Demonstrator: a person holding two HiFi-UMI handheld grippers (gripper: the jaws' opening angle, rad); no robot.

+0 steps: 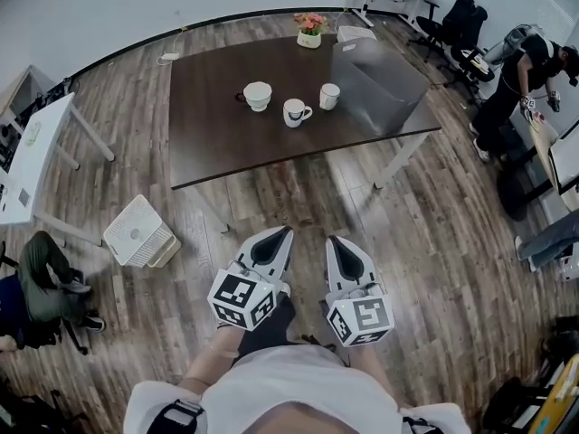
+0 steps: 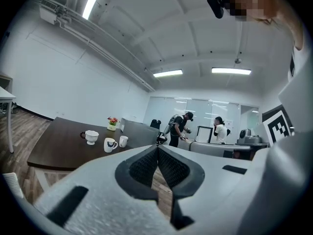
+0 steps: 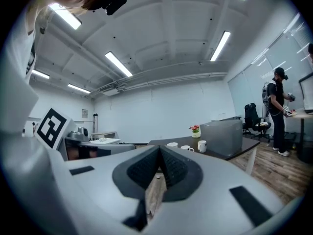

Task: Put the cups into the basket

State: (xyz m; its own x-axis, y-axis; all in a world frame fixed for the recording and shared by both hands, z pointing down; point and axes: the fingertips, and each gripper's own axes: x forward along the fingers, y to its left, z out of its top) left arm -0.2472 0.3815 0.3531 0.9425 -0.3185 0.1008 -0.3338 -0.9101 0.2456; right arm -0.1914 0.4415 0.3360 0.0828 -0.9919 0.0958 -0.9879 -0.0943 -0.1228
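Three white cups are being carried by the dark, smooth-topped bench (image 1: 226,143), all of them standing outside the basket (image 1: 398,89). A rounded footed cup (image 1: 258,95) is being seen farthest left, a mug (image 1: 295,112) with a dark mark on its side is standing just to its right, nearer the front edge, and a small plain cup (image 1: 329,96) is being kept just beside the basket's left wall. The basket, grey, boxy and straight-walled, is being set near the bench's right edge. Pink flowers are being held in a small pale pot (image 1: 309,31) at the far edge.

Well apart from the bench, over the wood-plank floor (image 1: 434,242), the left gripper (image 1: 282,231) and the right gripper (image 1: 336,240) are being held side by side close to the person's body. Each is being kept clenched, its ribbed dark pads meeting with nothing between them. A wide stretch of open floor is lying between the grippers and the bench's front edge. A white slatted crate (image 1: 137,231) is resting on the floor to the left.
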